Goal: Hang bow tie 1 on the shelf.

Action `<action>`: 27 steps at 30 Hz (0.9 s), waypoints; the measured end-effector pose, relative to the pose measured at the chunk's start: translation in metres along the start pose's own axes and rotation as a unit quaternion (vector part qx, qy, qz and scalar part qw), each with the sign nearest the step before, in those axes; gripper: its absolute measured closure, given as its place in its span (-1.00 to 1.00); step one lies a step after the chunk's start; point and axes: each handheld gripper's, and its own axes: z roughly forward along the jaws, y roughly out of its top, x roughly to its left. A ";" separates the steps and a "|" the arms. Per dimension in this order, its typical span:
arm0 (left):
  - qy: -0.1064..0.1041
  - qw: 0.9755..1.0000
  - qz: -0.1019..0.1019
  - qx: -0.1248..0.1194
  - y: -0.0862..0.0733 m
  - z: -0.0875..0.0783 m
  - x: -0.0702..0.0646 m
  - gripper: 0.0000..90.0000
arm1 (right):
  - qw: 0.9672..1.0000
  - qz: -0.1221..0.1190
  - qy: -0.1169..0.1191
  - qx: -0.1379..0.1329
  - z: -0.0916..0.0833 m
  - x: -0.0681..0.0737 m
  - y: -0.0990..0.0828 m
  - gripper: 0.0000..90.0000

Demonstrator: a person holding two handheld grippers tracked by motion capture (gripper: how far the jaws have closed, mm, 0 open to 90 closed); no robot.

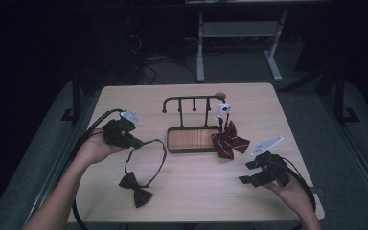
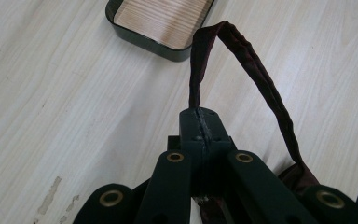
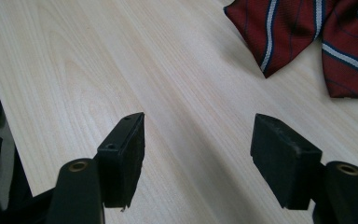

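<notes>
A dark brown bow tie lies on the table near the front. Its thin strap loops up toward the left. My left gripper is shut on that strap and holds its end a little above the table. In the left gripper view the strap arches out of the shut left gripper. A red striped bow tie hangs from the right end of a black hook stand. My right gripper hovers open at the front right, with nothing between its fingers. The right gripper faces bare table, and the red bow tie lies beyond it.
The stand rises from a black tray with a wooden floor at the table's middle; its rim is just ahead of my left gripper. A white clasp sits at the stand's right hook. A white table frame stands on the floor behind.
</notes>
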 end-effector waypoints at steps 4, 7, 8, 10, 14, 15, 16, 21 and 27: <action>0.002 1.000 0.001 0.002 0.001 -0.004 0.000 1.00 | 1.000 0.000 0.001 -0.002 0.000 0.000 0.000 -0.23; 0.002 1.000 0.004 0.002 0.003 -0.007 -0.001 1.00 | 1.000 0.000 0.001 -0.002 0.000 0.000 0.000 -0.23; 0.001 1.000 0.006 0.002 0.004 -0.008 -0.001 1.00 | 1.000 0.000 0.001 -0.001 0.000 0.000 0.000 -0.23; 0.000 1.000 0.008 0.001 0.005 -0.011 -0.001 1.00 | 1.000 -0.003 0.001 -0.001 0.000 -0.001 0.000 -0.23; 0.003 1.000 0.010 0.000 0.008 -0.014 -0.003 1.00 | 1.000 0.000 0.002 -0.002 -0.001 -0.001 -0.001 -0.23; 0.003 1.000 0.011 0.001 0.009 -0.015 -0.003 1.00 | 1.000 0.000 0.002 -0.002 -0.001 -0.001 -0.001 -0.23; 0.004 1.000 0.012 0.000 0.009 -0.015 -0.003 1.00 | 1.000 0.000 0.003 -0.001 -0.001 -0.001 -0.001 -0.23; 0.003 1.000 0.015 0.000 0.013 -0.019 -0.004 1.00 | 1.000 0.002 0.002 -0.002 -0.001 -0.001 -0.001 -0.23; 0.004 1.000 0.020 -0.001 0.017 -0.024 -0.005 1.00 | 1.000 0.002 0.002 -0.003 -0.001 -0.001 -0.001 -0.23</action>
